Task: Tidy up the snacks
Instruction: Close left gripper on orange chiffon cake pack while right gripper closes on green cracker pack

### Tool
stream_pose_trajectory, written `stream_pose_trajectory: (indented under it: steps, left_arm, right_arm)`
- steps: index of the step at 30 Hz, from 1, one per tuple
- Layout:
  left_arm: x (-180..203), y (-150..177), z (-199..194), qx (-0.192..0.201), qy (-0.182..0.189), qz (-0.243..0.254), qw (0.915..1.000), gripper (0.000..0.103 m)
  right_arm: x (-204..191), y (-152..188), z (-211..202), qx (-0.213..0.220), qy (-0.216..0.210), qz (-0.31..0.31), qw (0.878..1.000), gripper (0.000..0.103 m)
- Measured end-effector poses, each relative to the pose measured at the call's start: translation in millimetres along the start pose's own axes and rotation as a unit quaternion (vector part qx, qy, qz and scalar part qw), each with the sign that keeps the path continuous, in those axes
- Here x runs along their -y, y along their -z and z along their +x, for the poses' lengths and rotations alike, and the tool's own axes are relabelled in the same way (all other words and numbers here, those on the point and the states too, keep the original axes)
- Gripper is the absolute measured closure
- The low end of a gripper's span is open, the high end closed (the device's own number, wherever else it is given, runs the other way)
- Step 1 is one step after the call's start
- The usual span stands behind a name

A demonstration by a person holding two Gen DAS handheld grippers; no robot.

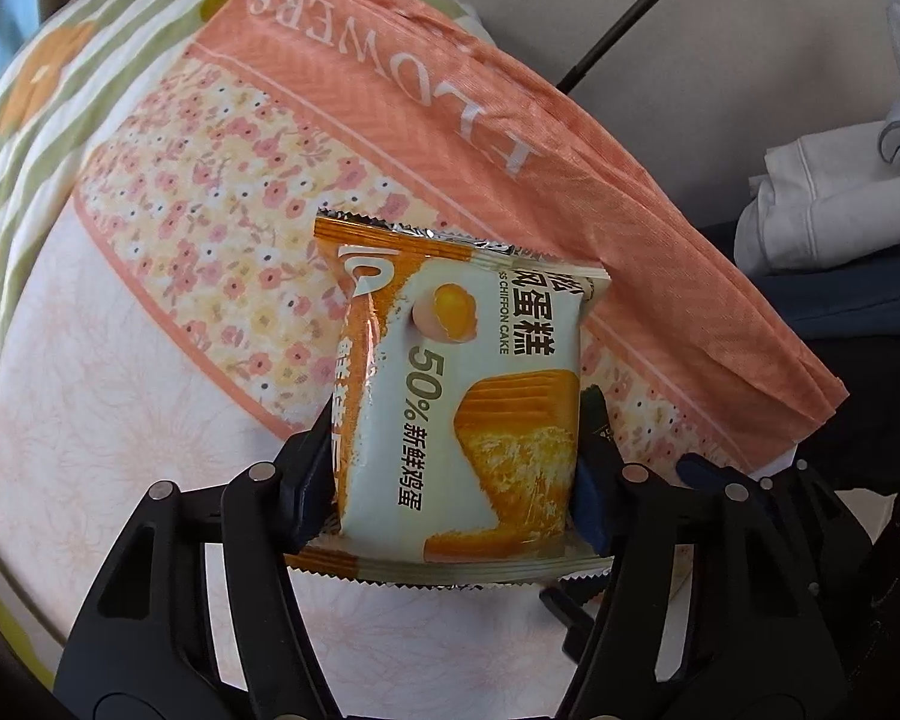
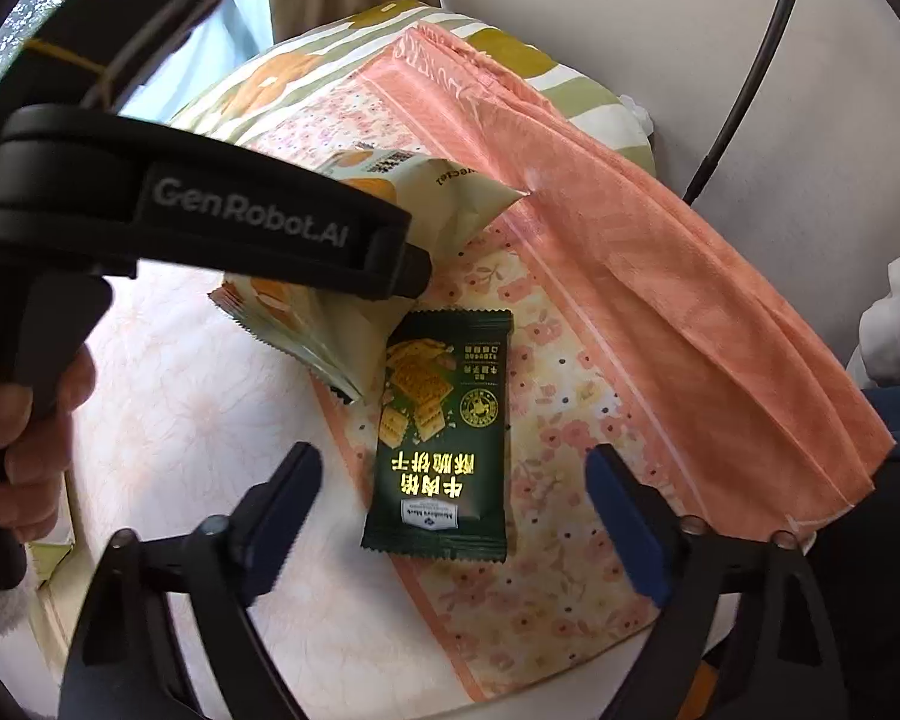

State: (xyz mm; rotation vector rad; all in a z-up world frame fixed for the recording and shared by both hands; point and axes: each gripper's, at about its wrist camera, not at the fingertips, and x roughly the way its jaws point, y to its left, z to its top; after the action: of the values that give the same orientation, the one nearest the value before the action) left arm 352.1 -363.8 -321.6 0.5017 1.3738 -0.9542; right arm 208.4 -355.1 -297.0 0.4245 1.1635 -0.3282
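A chiffon cake packet (image 1: 462, 396), cream and orange with a cake slice printed on it, sits between the blue pads of my left gripper (image 1: 453, 450), which press on its two sides. In the right wrist view the same packet (image 2: 330, 336) hangs tilted under the left gripper's black body (image 2: 258, 216). A dark green cracker packet (image 2: 444, 438) lies flat on the floral cloth (image 2: 570, 540). My right gripper (image 2: 450, 468) hovers over its lower half, open, with one blue pad (image 2: 624, 516) on each side and clear gaps to the packet.
The floral cloth has a peach band reading FLOWERS (image 1: 450, 90) and lies on a striped cushion with yellow flowers (image 1: 60, 90). Folded white fabric (image 1: 840, 198) sits at the right. A black cable (image 1: 630, 18) runs along the wall. A person's hand (image 2: 24, 420) holds the left gripper's handle.
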Motion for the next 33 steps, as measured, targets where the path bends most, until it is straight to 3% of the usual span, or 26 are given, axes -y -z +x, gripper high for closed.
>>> stream_pose_trajectory:
  steps: [2, 9, 13, 18, 24, 33]
  left_arm:
    - [-2, 1, -3, 0.005, -0.008, -0.001, 1.0, 0.044]
    - [-25, 14, -22, 0.01, -0.024, -0.015, 0.9996, 0.044]
    - [-37, 22, -33, 0.016, -0.03, -0.028, 0.999, 0.044]
    - [-48, 32, -45, 0.024, -0.032, -0.052, 0.9979, 0.044]
    - [-49, 44, -87, 0.064, -0.038, -0.077, 0.9943, 0.044]
    - [-67, 84, -193, 0.157, -0.075, -0.14, 0.9747, 0.044]
  right_arm:
    - [-2, -1, 3, -0.002, 0.003, -0.003, 1.0, 0.03]
    - [-15, 2, 6, 0.001, 0.026, -0.029, 0.999, 0.045]
    - [-21, 3, 4, 0.003, 0.042, -0.049, 0.998, 0.062]
    - [-18, 6, -6, 0.003, 0.028, -0.029, 0.999, 0.063]
    - [-20, -8, -41, 0.034, 0.015, -0.04, 0.999, 0.063]
    - [-58, -42, -110, 0.096, -0.014, -0.126, 0.987, 0.063]
